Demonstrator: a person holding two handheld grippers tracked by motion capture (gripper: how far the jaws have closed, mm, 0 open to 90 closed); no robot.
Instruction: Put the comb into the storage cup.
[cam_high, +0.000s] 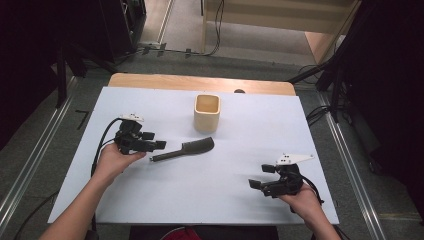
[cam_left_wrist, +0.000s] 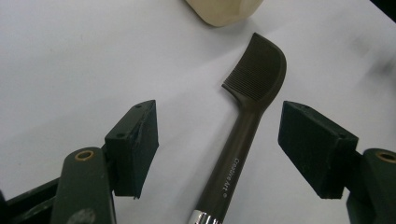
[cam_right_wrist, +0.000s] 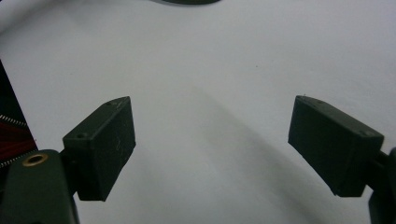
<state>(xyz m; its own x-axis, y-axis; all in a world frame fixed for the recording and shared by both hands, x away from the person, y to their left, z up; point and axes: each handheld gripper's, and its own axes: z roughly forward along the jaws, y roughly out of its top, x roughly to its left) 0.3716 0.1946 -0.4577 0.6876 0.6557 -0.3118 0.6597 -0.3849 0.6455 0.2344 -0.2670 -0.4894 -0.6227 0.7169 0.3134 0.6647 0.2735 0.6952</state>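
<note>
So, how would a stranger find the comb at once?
Look at the white table, near its middle. In front of the beige cup lies the comb, dark, flat and long, with fine teeth at one end and a thin handle.

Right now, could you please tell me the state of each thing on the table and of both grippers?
Comb: lying flat on the table, handle between the left gripper's jaws, not gripped.
Cup: upright, open top, looks empty, apart from the comb.
Left gripper: open, jaws either side of the comb handle without touching it.
Right gripper: open, nothing between its jaws, over bare table.
</note>
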